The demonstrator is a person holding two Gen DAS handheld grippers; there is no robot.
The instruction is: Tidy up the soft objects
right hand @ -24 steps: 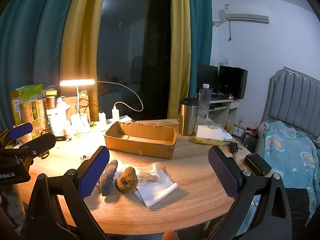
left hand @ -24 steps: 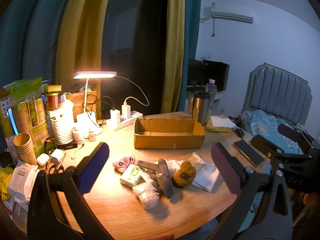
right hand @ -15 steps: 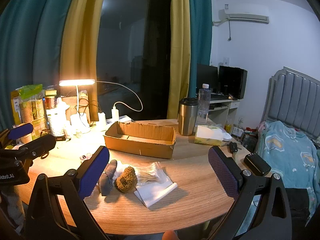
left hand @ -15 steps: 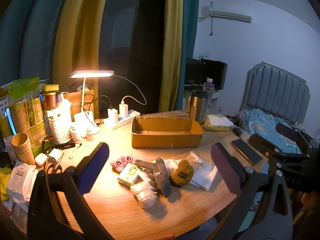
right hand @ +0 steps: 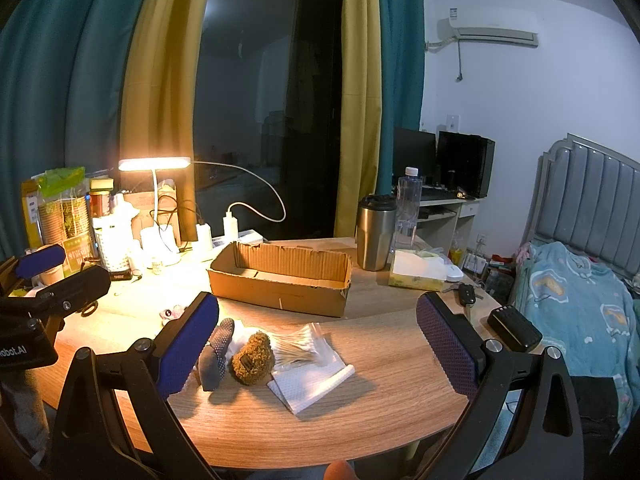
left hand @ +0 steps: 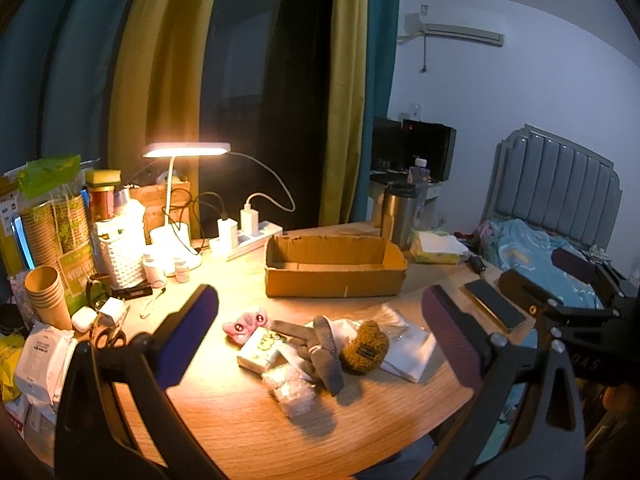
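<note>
A pile of soft items lies on the round wooden table point(left hand: 248, 432) near its front edge: a brown plush toy point(left hand: 365, 347) point(right hand: 253, 358), a grey glove point(left hand: 325, 346) point(right hand: 216, 346), a pink plush piece point(left hand: 245, 323), a small tissue pack point(left hand: 261, 350), a clear crinkled bag point(left hand: 289, 389), a bag of cotton swabs point(right hand: 301, 347) and a white cloth point(right hand: 311, 383). Behind them stands an open cardboard box point(left hand: 335, 266) point(right hand: 280, 278), with nothing visible inside. My left gripper point(left hand: 320, 340) hovers open above the pile. My right gripper point(right hand: 318, 342) is open too, over the swabs and cloth.
At the left are a lit desk lamp point(left hand: 187, 150), paper cups point(left hand: 44, 294), a white woven basket point(left hand: 120, 254), scissors point(left hand: 108, 334) and a power strip point(left hand: 248, 238). A steel tumbler point(right hand: 375, 232), tissue box point(right hand: 418, 270), phone point(left hand: 494, 308), key fob point(right hand: 466, 294), black case point(right hand: 514, 328) and bed point(right hand: 580, 308) are at the right.
Both grippers stay open and nearly still. In the left wrist view the scene has shifted slightly, by a small move of that hand.
</note>
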